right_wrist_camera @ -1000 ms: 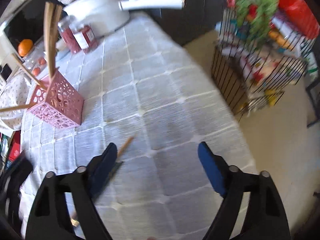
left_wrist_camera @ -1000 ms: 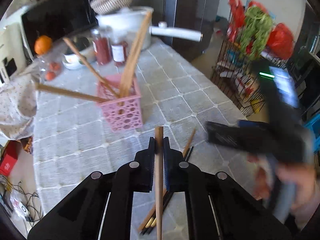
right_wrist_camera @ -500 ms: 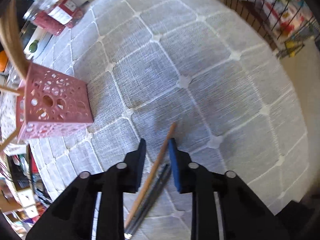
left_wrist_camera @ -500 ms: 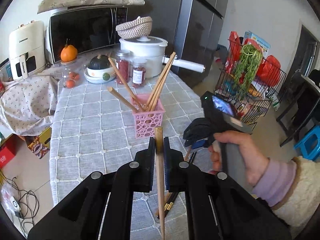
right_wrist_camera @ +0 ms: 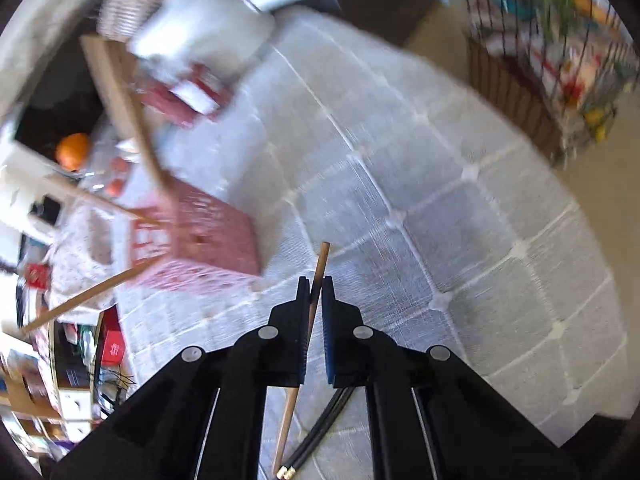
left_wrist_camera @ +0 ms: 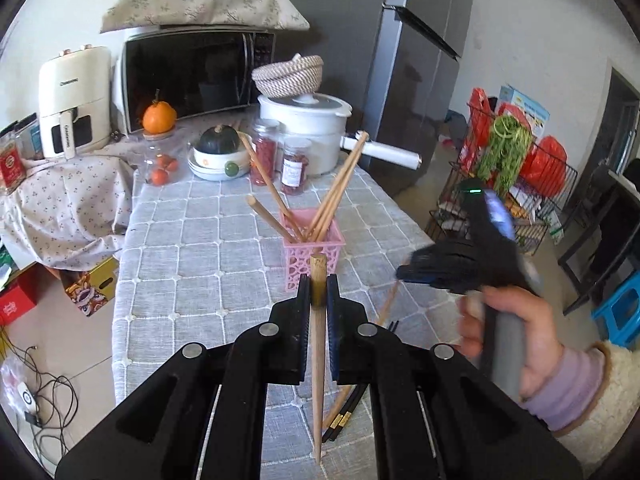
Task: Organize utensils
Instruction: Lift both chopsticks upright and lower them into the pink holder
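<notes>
Left wrist view: left gripper (left_wrist_camera: 319,294) jaws clamped on a wooden chopstick (left_wrist_camera: 318,360); pink basket (left_wrist_camera: 314,249) at 12 o'clock on the desk (left_wrist_camera: 192,264), holding more chopsticks.
Right wrist view: right gripper (right_wrist_camera: 315,294) jaws closing on a thin wooden chopstick (right_wrist_camera: 308,340); black chopsticks (right_wrist_camera: 320,432) lying at 6 o'clock; basket at 10 o'clock.

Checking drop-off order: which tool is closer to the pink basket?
Looks like the left. Left tool sits right before the pink basket, chopstick clamped. Right tool is off to its side, farther back, gripping another.
</notes>
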